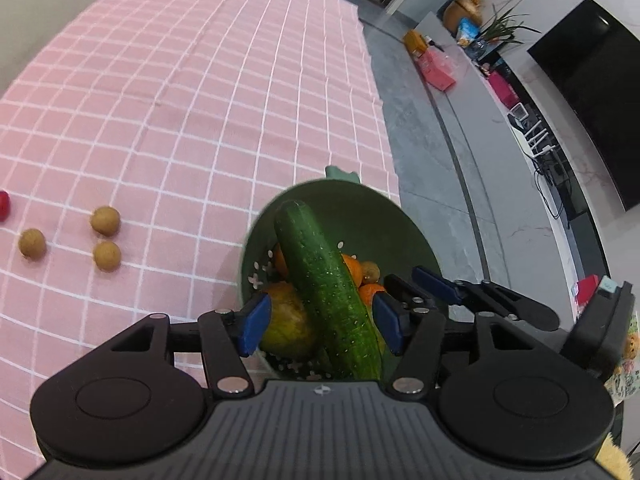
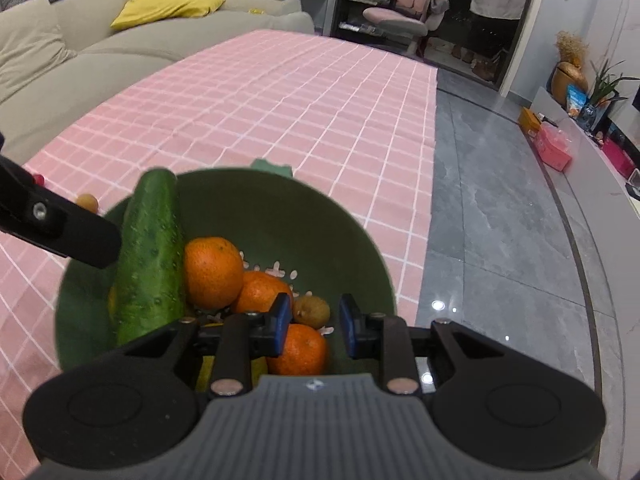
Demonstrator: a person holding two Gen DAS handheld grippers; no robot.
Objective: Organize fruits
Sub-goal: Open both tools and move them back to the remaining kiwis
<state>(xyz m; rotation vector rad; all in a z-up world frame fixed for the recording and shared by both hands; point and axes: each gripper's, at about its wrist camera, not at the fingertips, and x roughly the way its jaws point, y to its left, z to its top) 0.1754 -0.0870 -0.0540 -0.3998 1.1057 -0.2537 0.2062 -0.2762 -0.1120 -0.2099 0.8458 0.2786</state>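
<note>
Three orange round mandarins (image 2: pixel 214 270), a long green cucumber (image 1: pixel 326 280) and a small brown longan (image 2: pixel 312 311) lie in the green plastic colander bowl (image 2: pixel 288 216) — both grippers, left (image 1: pixel 322 322) and right (image 2: pixel 314 326), hover spread apart above it, holding nothing.

The left black two-finger gripper with blue pads (image 1: pixel 322 322) points forward and downward, its jaws spread wide; the two blue pads (image 1: pixel 254 326) stand well apart on either side of the long green cucumber (image 1: pixel 328 292) and neither visibly presses it. The right black two-finger gripper with blue pads (image 2: pixel 314 326) likewise tilts downward, just beside the left one, with its jaws parted and nothing clamped between them. In the left wrist view its fingers reach in from the right; in the right wrist view a black finger of the left one enters from the left edge.
</note>
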